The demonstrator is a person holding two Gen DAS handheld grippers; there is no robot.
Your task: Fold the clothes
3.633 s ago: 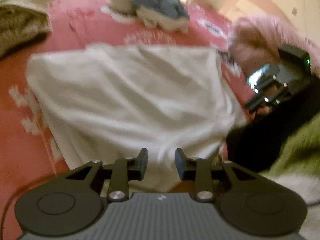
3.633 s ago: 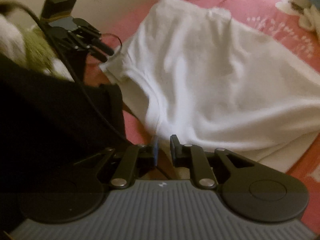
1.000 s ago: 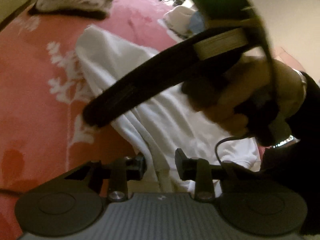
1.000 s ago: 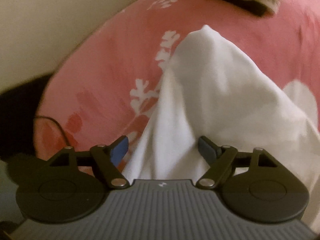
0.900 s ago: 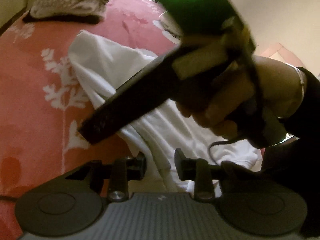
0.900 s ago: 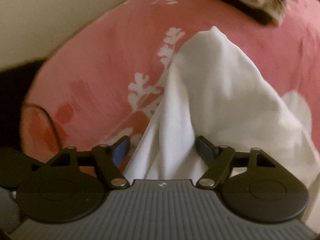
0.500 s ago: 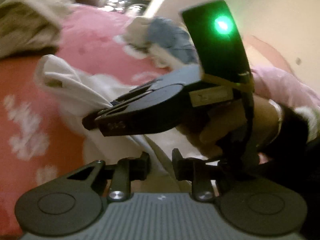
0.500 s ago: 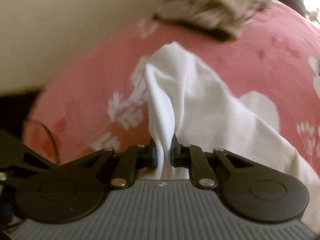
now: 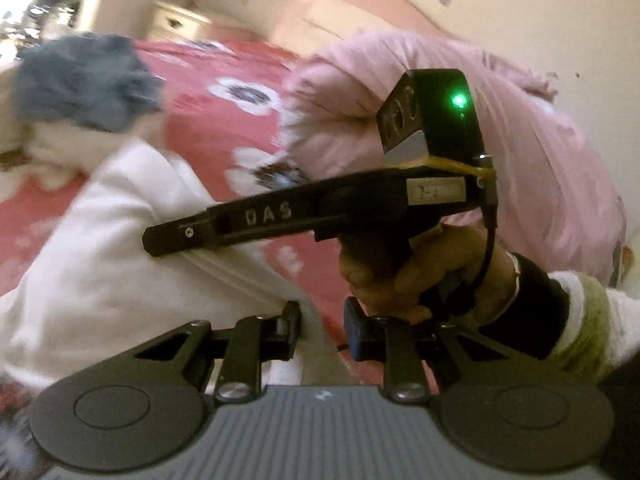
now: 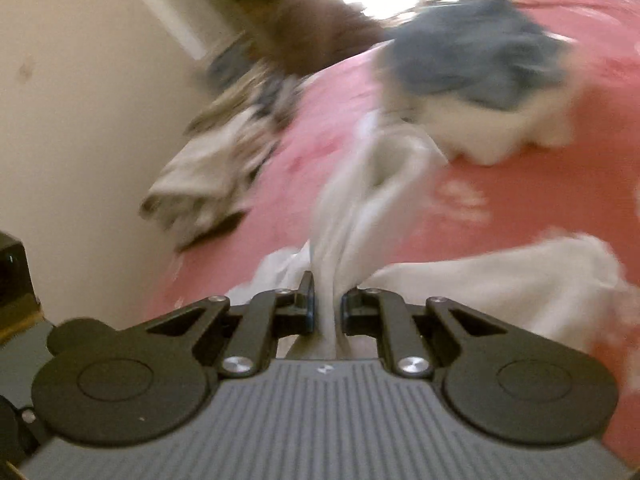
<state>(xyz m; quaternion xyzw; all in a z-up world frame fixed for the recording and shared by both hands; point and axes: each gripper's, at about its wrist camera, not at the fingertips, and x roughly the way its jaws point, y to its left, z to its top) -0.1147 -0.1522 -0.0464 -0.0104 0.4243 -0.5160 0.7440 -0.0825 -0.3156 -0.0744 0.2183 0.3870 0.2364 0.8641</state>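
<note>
A white garment [image 9: 120,264] lies bunched on the red floral bedspread [image 9: 216,120]. My left gripper [image 9: 322,324] is shut on a strip of its edge at the near end. In the left wrist view a hand [image 9: 400,276] holds my right gripper [image 9: 160,238] level above the cloth, tip pointing left against the garment. In the right wrist view, my right gripper [image 10: 327,308] is shut on a twisted fold of the white garment [image 10: 360,200], which rises in a blurred rope away from the jaws. The rest of the garment trails to the right.
A pile of blue-grey and white clothes [image 9: 80,84] sits at the far side of the bed, also in the right wrist view as the blue-grey pile [image 10: 480,60]. A pink pillow [image 9: 540,152] lies at the right. Beige striped clothes [image 10: 212,176] lie by the cream wall [image 10: 80,120].
My right gripper shut on the garment's fold after standing open around it, then lifted and swung with it toward the far clothes pile. The left gripper turned toward the pink pillow, still gripping cloth.
</note>
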